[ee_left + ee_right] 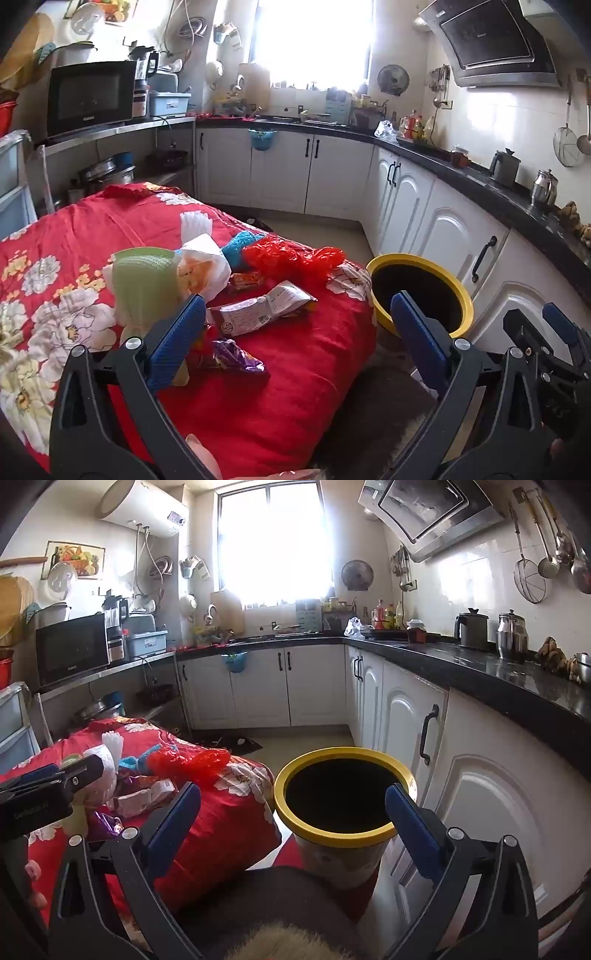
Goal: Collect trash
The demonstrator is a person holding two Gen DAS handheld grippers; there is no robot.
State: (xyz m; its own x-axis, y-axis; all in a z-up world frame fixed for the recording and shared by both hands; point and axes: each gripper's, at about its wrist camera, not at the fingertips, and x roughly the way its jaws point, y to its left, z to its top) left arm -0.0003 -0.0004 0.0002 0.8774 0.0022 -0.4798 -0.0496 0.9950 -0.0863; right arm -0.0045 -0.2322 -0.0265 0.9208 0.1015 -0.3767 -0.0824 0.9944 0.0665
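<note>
Holding both tools with their blue-padded fingers spread wide and nothing between them, I have my left gripper over the near edge of the red flower-printed cloth and my right gripper aimed at the round yellow-rimmed waste bin standing just beside that cloth, against the white cabinet doors.

From the left wrist camera the litter lies in clear sight on the cloth: a crumpled purple foil wrapper near the left finger, a flattened pale printed packet beyond it, a small orange wrapper, a crumpled red plastic bag, a white plastic bag, a pale green foam net sleeve and a blue foam net. The right gripper shows there at the right edge, beside the bin.

From the right wrist camera the bin's dark mouth fills the space between my fingers, its pale body visible below the rim; the litter is half hidden behind the left gripper at the left edge
</note>
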